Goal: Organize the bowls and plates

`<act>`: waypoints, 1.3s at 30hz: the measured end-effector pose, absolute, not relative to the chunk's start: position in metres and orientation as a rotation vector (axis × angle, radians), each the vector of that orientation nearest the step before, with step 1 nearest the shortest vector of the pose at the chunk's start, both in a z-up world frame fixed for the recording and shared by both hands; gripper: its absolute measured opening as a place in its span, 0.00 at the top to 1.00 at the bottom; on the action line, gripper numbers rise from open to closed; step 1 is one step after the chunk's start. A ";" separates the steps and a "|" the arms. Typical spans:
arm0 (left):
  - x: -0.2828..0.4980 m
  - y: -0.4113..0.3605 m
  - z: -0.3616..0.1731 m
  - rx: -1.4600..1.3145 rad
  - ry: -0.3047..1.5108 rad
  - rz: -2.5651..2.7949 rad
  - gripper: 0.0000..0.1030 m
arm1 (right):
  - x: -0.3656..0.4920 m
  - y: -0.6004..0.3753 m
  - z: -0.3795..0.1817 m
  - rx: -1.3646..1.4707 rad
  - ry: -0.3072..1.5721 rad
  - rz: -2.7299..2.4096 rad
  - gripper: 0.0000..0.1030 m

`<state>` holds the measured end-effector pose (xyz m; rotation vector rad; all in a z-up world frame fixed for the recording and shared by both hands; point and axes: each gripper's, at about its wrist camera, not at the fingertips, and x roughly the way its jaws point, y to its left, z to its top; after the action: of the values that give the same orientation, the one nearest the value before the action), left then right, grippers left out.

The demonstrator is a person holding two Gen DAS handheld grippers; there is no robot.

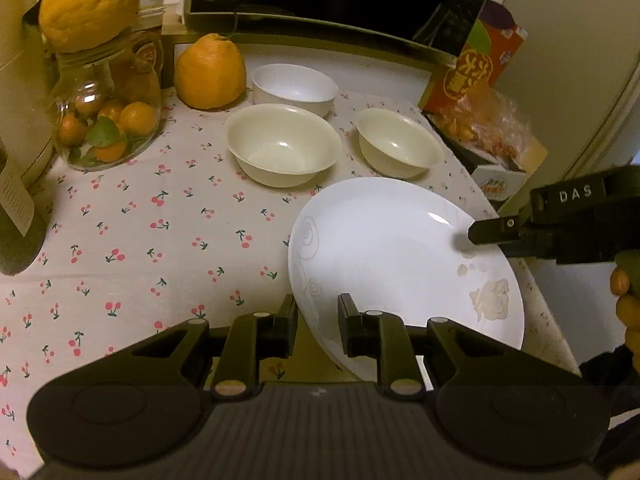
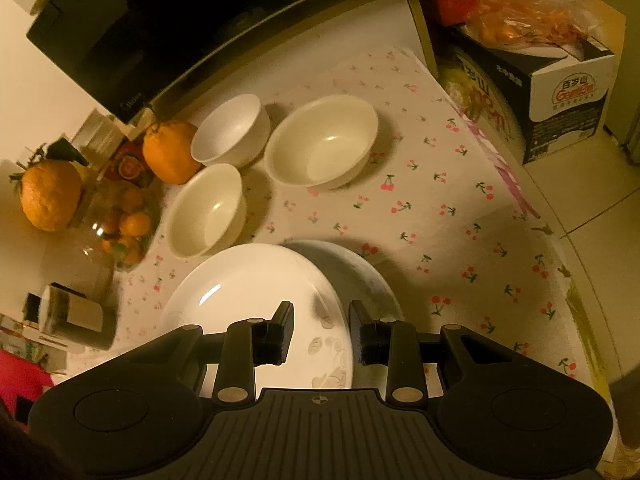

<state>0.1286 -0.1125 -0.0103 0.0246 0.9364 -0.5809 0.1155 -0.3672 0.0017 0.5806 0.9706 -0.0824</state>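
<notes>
Plate: a white plate (image 1: 400,264) with a faint floral print is held tilted above the cherry-print tablecloth (image 1: 140,240), at the near right part of the surface.
Left gripper (image 1: 316,330): its fingers are clamped across the plate's near rim, one finger on each face, so that the plate is carried by its edge.
Right gripper (image 2: 320,334): its fingers are set astride the opposite rim of the same plate (image 2: 256,292) and closed on it; in the left wrist view one finger (image 1: 490,232) is seen lying on the plate's upper face.
Why two grips: the plate is wide and smooth, so it is judged that opposite edges are held to keep it from swinging or slipping.
Second dish: a greyish rim (image 2: 360,268) is seen just behind the held plate in the right wrist view; whether it is another plate or a shadow cannot be told.
Bowls: two cream bowls (image 1: 282,144) (image 1: 398,142) and a white bowl (image 1: 296,88) are stood apart further back, not yet stacked.
Other things: a large orange citrus fruit (image 1: 210,72) and a glass jar of small oranges (image 1: 106,120) are kept at the back left.
Step in hand: the plate is judged to be in transit to a stacking place.
</notes>
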 end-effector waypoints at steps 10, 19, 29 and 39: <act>0.125 -0.120 -0.014 0.078 0.927 -0.576 0.81 | 0.118 -0.366 -0.004 0.556 1.003 -0.108 0.71; 0.120 -0.128 -0.015 0.129 0.904 -0.576 0.81 | 0.120 -0.364 -0.007 0.518 1.025 -0.137 0.71; 0.120 -0.133 -0.016 0.148 0.895 -0.580 0.82 | 0.121 -0.364 -0.008 0.491 1.039 -0.154 0.71; 0.120 -0.134 -0.016 0.156 0.891 -0.579 0.81 | 0.122 -0.362 -0.007 0.471 1.042 -0.155 0.70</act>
<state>0.1201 -0.1336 -0.0165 0.1559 0.8909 -0.5792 0.1223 -0.3622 -0.0073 0.4714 1.0420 -0.1550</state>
